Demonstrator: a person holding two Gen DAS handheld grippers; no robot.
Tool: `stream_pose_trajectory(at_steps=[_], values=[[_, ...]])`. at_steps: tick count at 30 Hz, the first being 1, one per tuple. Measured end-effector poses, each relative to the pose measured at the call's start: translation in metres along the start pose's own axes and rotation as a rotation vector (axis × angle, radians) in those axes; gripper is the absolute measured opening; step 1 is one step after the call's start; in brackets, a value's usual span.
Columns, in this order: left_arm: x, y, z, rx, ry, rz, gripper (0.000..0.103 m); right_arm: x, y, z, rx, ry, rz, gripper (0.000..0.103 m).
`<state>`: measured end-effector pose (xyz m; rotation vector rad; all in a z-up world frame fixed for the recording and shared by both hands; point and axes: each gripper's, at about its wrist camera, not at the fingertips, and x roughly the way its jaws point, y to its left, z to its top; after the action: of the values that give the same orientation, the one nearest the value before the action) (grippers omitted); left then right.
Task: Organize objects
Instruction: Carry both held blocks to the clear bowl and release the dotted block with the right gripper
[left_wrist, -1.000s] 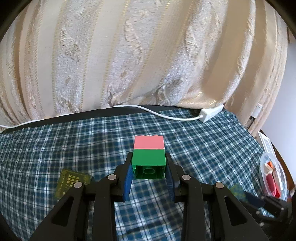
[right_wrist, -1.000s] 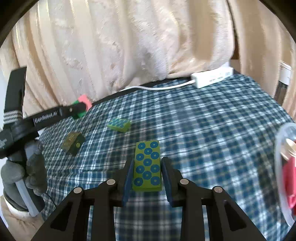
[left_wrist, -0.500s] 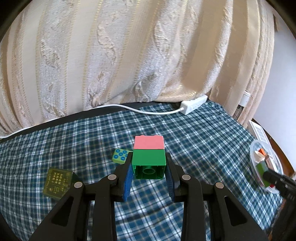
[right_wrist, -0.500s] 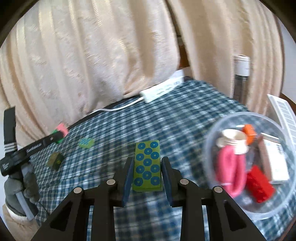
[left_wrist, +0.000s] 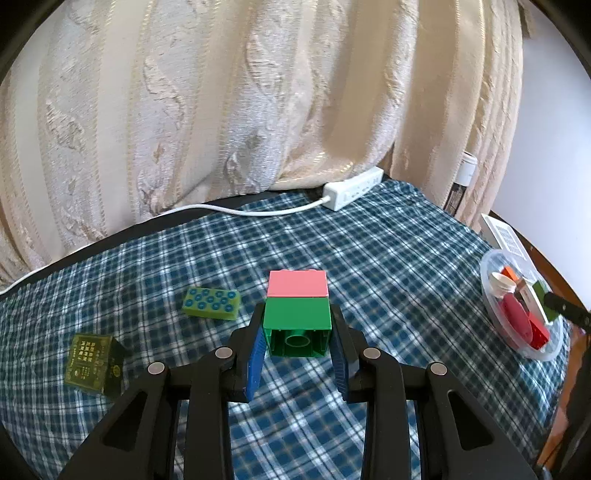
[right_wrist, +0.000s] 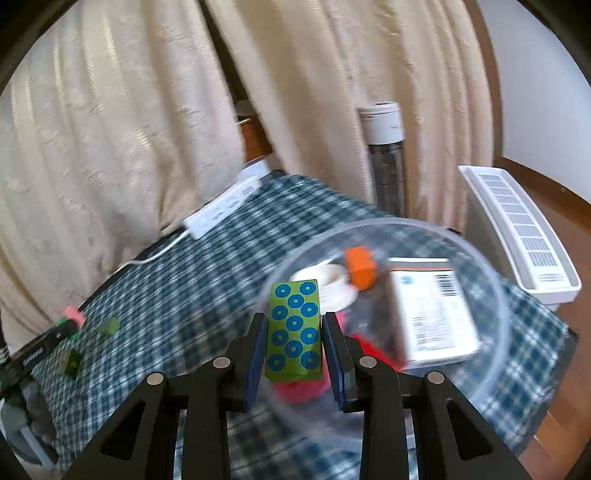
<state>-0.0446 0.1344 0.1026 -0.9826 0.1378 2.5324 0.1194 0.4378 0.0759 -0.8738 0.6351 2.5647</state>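
- Pinching a green-and-pink block stack (left_wrist: 297, 314) between the blue pads of the left gripper (left_wrist: 297, 341), hollow green underside facing the camera, pink half at the far end, held above the plaid tablecloth (left_wrist: 388, 258).
- Clamping a green tile with blue dots (right_wrist: 294, 329) lengthwise in the right gripper (right_wrist: 294, 347), poised over the near rim of a clear plastic bowl (right_wrist: 491, 280).
- Lying loose on the cloth in the left wrist view: a dark green printed cube (left_wrist: 94, 360) at near left, a second green dotted tile (left_wrist: 211, 302) a little farther back.
- Sitting inside the bowl: white roll (right_wrist: 328, 284), orange block (right_wrist: 360, 267), barcoded white box (right_wrist: 432, 314), red and pink pieces low down, blurred.
- Resting along the table's far edge: white power strip (left_wrist: 352, 192) with its cord trailing left.
- Hanging behind everything: cream patterned curtain (left_wrist: 258, 92); beyond the bowl, a white slatted appliance (right_wrist: 517, 229).
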Motion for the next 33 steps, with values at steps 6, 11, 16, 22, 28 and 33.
stream_pose_trajectory(at_steps=[6,11,16,22,28,33], values=[[-0.003,-0.016,-0.001,0.018,0.001,-0.015,0.032,0.001,-0.039,0.007,0.068,-0.011,-0.053,0.032],[0.0,-0.03,-0.001,0.025,0.011,-0.039,0.032,0.006,-0.06,0.009,0.089,-0.005,-0.068,0.032],[0.004,-0.046,-0.002,0.042,0.024,-0.052,0.032,0.017,-0.075,0.011,0.103,0.013,-0.077,0.032],[0.007,-0.064,0.001,0.064,0.034,-0.061,0.032,0.026,-0.089,0.012,0.112,0.024,-0.078,0.032],[0.013,-0.087,0.003,0.087,0.048,-0.088,0.032,0.029,-0.094,0.015,0.09,0.014,-0.087,0.032],[0.022,-0.103,0.003,0.092,0.077,-0.113,0.032,0.025,-0.097,0.017,0.081,-0.019,-0.124,0.037]])
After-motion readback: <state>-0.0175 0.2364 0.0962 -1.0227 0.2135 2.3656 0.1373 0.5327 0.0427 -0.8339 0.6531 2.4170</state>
